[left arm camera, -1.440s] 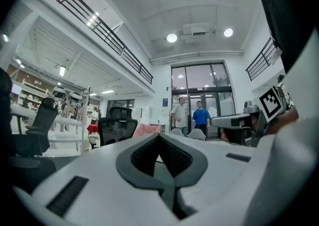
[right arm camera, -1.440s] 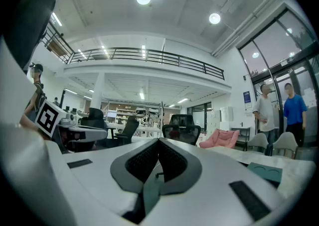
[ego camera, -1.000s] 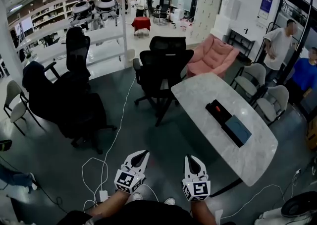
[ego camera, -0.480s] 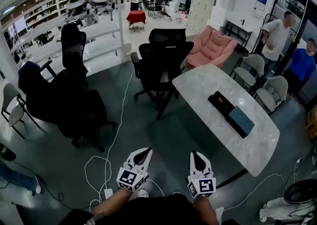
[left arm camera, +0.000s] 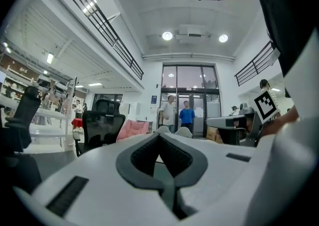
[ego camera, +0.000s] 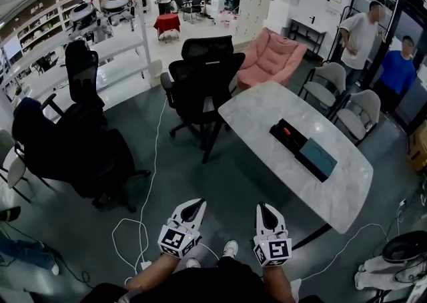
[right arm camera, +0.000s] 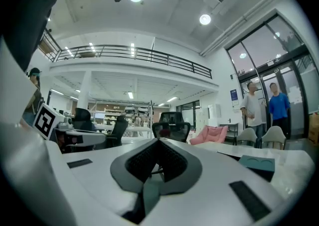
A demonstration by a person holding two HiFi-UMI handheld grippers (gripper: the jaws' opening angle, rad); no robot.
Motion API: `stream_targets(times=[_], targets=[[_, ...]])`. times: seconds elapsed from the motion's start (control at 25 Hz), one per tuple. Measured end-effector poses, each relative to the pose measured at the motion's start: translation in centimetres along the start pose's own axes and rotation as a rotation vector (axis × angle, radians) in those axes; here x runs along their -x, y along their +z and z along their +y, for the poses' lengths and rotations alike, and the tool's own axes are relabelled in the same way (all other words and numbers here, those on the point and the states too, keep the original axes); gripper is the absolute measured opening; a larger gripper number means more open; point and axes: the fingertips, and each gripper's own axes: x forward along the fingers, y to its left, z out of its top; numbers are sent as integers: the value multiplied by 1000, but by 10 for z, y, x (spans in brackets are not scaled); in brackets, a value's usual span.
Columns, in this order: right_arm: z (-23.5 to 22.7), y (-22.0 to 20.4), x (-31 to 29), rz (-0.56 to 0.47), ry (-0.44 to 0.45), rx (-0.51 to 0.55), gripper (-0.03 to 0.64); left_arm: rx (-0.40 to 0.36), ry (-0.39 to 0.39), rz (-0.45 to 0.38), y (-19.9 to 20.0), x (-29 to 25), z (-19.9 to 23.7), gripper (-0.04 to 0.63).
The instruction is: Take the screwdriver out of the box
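Box (ego camera: pixel 308 153) open on the marble table (ego camera: pixel 260 105), screwdriver (ego camera: pixel 287 131) inside.
Left gripper (ego camera: pixel 192 207) and right gripper (ego camera: pixel 265 209) hang well short, jaws pressed together, nothing held.

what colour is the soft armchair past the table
Pink; the armchair shows best in the head view.

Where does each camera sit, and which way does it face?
Head view: on the person's head, looking steeply down at table and box; forearms, left gripper and right gripper show.
Left gripper view: on the left gripper, facing level toward the glass doors; its shut jaws below, right gripper at right edge.
Right gripper view: on the right gripper, facing level toward the black chair; its shut jaws below, box at right.
Shared: both gripper views show the pink armchair.
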Motion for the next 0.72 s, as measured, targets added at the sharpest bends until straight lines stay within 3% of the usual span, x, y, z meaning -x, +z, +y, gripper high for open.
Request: stream_targets(times=[0.44, 0.72], targets=[[-95, -19, -41, 7, -9, -46, 25, -18, -43, -1, 1, -107, -19, 6], [-149, -14, -51, -14, -5, -33, 25, -32, -70, 46, -4, -165, -36, 6]])
